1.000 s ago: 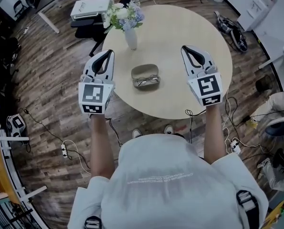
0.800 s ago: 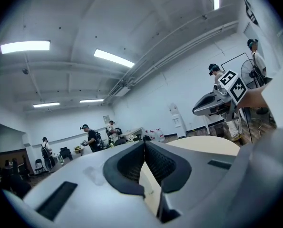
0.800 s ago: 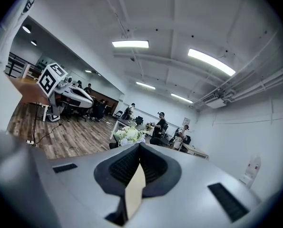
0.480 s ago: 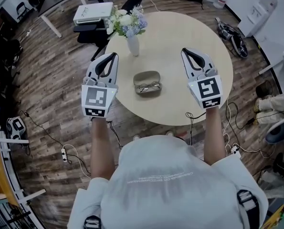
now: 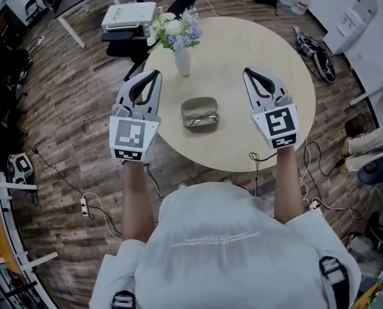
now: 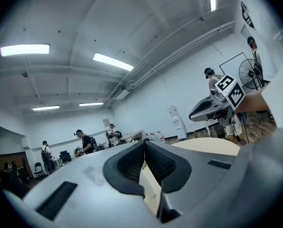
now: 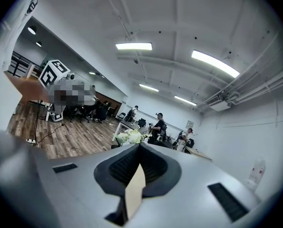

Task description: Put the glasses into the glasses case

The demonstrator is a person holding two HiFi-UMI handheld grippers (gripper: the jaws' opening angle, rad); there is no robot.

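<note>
Left grip (image 5: 154,76) crept fwd, right grip (image 5: 247,73) held; both clenched, empty. Glasses (image 5: 202,116) lie in open case (image 5: 198,102). We could pinch a temple shutting it.

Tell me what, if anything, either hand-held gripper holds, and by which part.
Nothing is held. The left hand-held gripper and the right hand-held gripper are both shut and empty; the glasses lie in the open case.
</note>
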